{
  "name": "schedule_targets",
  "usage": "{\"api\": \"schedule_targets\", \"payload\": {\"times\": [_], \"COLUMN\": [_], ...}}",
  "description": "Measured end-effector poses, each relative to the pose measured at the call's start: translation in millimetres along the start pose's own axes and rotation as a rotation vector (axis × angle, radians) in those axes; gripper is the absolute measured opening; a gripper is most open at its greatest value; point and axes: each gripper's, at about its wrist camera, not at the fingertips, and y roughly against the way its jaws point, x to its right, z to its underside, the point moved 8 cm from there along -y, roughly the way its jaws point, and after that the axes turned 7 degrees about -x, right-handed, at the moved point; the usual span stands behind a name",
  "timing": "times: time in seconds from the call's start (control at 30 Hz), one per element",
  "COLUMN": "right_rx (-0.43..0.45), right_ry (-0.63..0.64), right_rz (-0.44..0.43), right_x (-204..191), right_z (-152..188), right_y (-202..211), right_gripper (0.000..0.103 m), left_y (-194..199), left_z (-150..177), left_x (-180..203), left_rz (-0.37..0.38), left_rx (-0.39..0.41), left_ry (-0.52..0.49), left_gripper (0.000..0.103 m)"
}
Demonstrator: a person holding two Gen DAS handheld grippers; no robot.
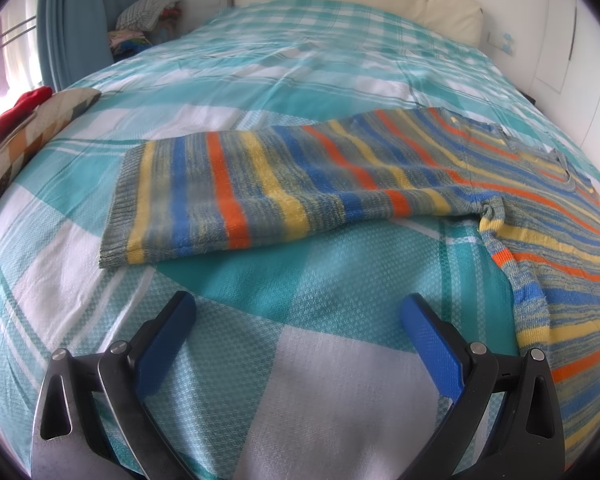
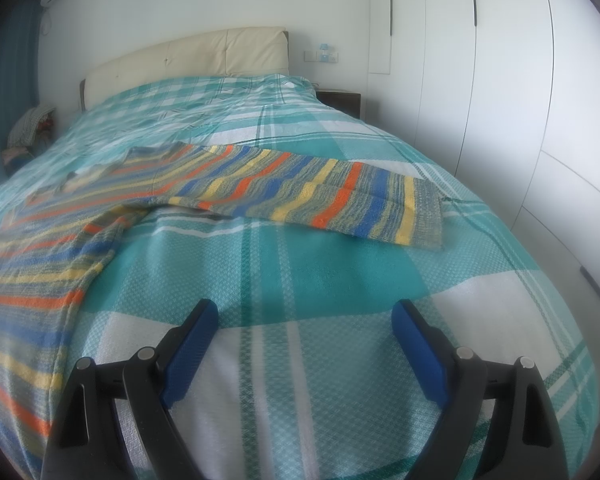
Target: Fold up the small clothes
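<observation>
A small knitted sweater with blue, orange, yellow and grey stripes lies spread flat on the bed. In the left wrist view its left sleeve (image 1: 228, 196) stretches out ahead of my left gripper (image 1: 298, 308), with the body (image 1: 560, 248) to the right. In the right wrist view the other sleeve (image 2: 340, 200) stretches out ahead of my right gripper (image 2: 304, 316), with the body (image 2: 40, 272) to the left. Both grippers are open and empty, hovering over bare bedspread short of the sleeves.
The bed has a teal and white checked bedspread (image 1: 300, 68) and a cream headboard (image 2: 188, 56). A patterned cushion (image 1: 32, 136) lies at the left edge. Piled clothes (image 1: 148, 20) sit by the curtain. White wardrobes (image 2: 500, 80) stand along the right.
</observation>
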Motion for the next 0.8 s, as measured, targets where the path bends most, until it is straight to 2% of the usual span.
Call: {"api": "schedule_targets", "payload": {"times": [0.8], "right_rx": [0.000], "right_ry": [0.000], "right_rz": [0.001], "right_x": [-0.1], "right_z": [-0.1], "right_y": [-0.2], "right_gripper": [0.088], "left_y": [0.2], "left_z": [-0.2], "left_x": [0.3], "left_rz": [-0.001], "left_rx": [-0.001], "left_ry": [0.000], "left_gripper": [0.102]}}
